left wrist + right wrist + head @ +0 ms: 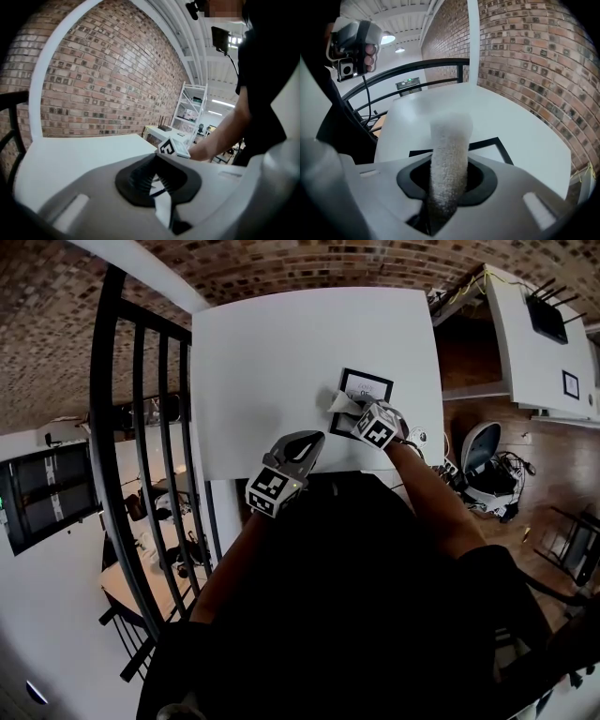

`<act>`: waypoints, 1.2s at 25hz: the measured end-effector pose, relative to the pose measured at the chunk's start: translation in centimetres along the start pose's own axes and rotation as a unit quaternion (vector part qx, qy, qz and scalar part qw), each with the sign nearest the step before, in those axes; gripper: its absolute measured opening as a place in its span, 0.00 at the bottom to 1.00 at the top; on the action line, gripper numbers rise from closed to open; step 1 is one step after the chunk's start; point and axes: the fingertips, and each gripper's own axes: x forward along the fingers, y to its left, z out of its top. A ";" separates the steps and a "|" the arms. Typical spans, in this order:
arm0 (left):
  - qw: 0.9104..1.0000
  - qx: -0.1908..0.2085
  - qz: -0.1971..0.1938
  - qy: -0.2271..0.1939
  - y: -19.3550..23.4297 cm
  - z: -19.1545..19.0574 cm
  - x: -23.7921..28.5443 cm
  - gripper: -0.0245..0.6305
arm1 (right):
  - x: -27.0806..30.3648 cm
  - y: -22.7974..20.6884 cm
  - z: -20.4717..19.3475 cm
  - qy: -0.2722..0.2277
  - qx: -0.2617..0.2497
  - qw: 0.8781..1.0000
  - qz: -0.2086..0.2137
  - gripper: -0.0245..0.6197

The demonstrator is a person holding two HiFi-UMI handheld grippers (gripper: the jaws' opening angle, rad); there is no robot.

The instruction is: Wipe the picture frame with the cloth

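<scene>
A black-edged picture frame (370, 383) lies flat on the white table (281, 362), near its front right. My right gripper (354, 412) hovers over the frame's near edge and is shut on a whitish fuzzy cloth (339, 401). In the right gripper view the cloth (449, 150) sticks out of the right gripper (447, 180) as a roll, with the frame's black border (502, 148) under it. My left gripper (307, 442) hangs at the table's front edge, left of the frame and apart from it. In its own view the left gripper (157, 182) is shut on nothing.
A black metal railing (141, 427) runs along the table's left side. A second white desk (539, 352) with a router stands at the right. A brick wall (108, 79) lies beyond the table, and white shelving (192, 112) stands further off.
</scene>
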 end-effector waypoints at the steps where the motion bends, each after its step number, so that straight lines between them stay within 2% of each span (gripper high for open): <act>1: 1.000 0.000 -0.001 0.000 0.1 0.0 0.0 0.04 | 0.0 0.1 -0.2 0.001 0.001 1.000 0.000 0.21; 11: 1.000 -0.003 -0.022 0.002 -0.6 0.4 1.6 0.04 | -3.1 -1.3 -5.4 0.014 0.035 0.999 -0.030 0.21; 19: 0.999 -0.011 -0.044 0.014 -1.5 0.3 2.7 0.04 | -5.0 -2.0 -8.0 0.021 0.064 0.997 -0.045 0.21; 23: 0.999 -0.008 -0.049 0.015 -1.7 0.5 3.3 0.04 | -5.4 -2.4 -6.8 0.007 0.074 0.996 -0.048 0.21; 30: 0.999 -0.012 -0.037 0.024 -1.1 -0.3 2.4 0.04 | -2.4 0.6 -1.8 -0.005 0.005 1.000 -0.009 0.21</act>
